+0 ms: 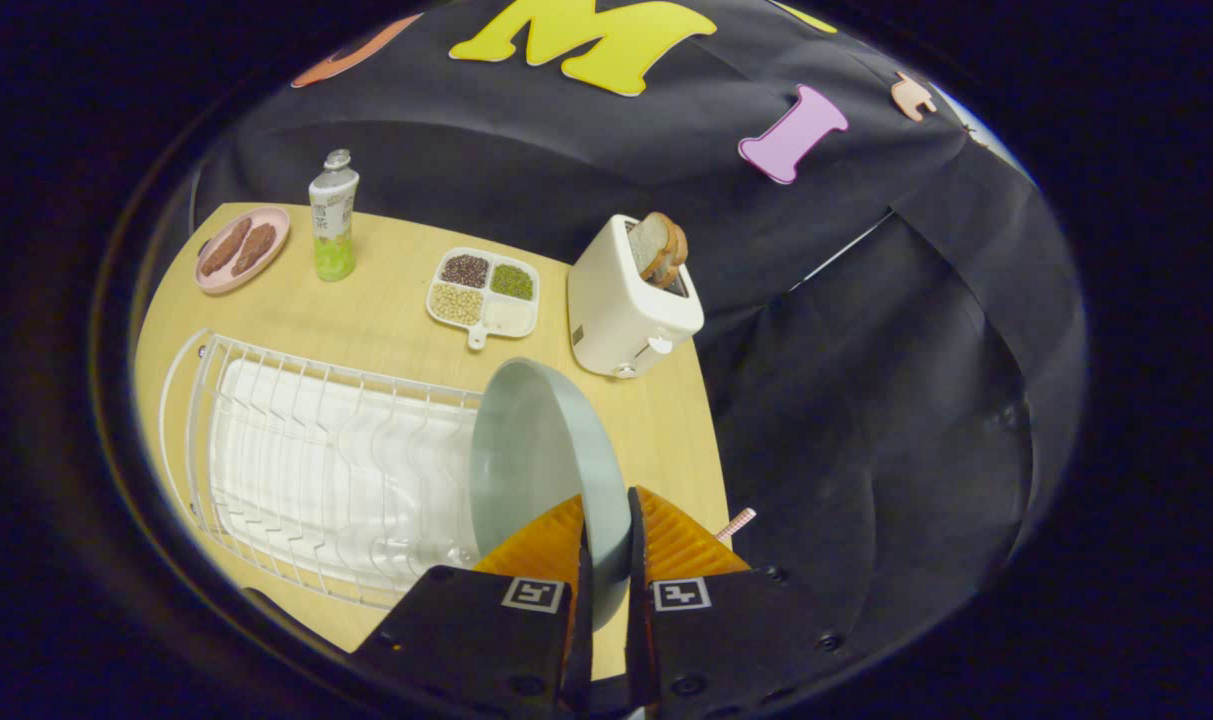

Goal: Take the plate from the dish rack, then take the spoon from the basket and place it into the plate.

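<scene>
My gripper (606,535) is shut on the rim of a pale grey-green plate (536,460). The plate stands on edge between the fingers, upright and a little tilted, over the right end of the white wire dish rack (296,460). I cannot tell whether the plate still touches the rack. Just right of the fingers a thin pink patterned handle (736,524) pokes out, most of it hidden behind the gripper; it may be the spoon. The basket is hidden.
On the wooden table (386,310) beyond the rack stand a white toaster (626,300) with bread slices, a divided dish of beans (484,290), a bottle (333,215) with green liquid and a pink plate (241,250) with brown food. The table's right edge runs close beside the gripper.
</scene>
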Demonstrator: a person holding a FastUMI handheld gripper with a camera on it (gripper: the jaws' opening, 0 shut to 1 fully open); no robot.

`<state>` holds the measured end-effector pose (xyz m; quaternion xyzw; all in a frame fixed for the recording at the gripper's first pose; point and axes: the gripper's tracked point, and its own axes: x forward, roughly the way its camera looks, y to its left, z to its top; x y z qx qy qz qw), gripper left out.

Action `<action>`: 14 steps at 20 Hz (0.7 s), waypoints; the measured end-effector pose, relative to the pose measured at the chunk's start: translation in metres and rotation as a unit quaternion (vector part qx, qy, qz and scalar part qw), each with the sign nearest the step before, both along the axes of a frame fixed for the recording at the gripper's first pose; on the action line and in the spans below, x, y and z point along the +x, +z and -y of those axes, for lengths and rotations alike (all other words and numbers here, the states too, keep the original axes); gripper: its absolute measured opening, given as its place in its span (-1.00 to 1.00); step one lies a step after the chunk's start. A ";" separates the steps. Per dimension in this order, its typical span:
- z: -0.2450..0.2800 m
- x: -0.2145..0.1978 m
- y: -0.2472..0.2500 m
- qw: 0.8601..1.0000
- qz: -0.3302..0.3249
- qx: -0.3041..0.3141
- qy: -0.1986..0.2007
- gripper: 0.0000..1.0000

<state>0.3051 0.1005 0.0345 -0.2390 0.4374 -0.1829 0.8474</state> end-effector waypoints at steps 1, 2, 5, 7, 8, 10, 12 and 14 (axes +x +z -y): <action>-0.002 -0.004 0.005 1.000 0.006 0.001 0.007 -0.63; -0.004 -0.009 0.007 1.000 0.010 0.006 0.012 -0.63; -0.012 -0.034 0.012 0.999 0.016 0.035 0.029 -0.63; -0.020 -0.054 0.013 0.996 0.018 0.065 0.052 -0.63; -0.026 -0.067 0.013 0.994 0.017 0.084 0.071 -0.63; -0.031 -0.095 0.011 0.988 0.018 0.123 0.092 -0.63; -0.036 -0.119 0.006 0.980 0.026 0.165 0.111 -0.63; -0.041 -0.139 -0.008 0.965 0.032 0.225 0.130 -0.63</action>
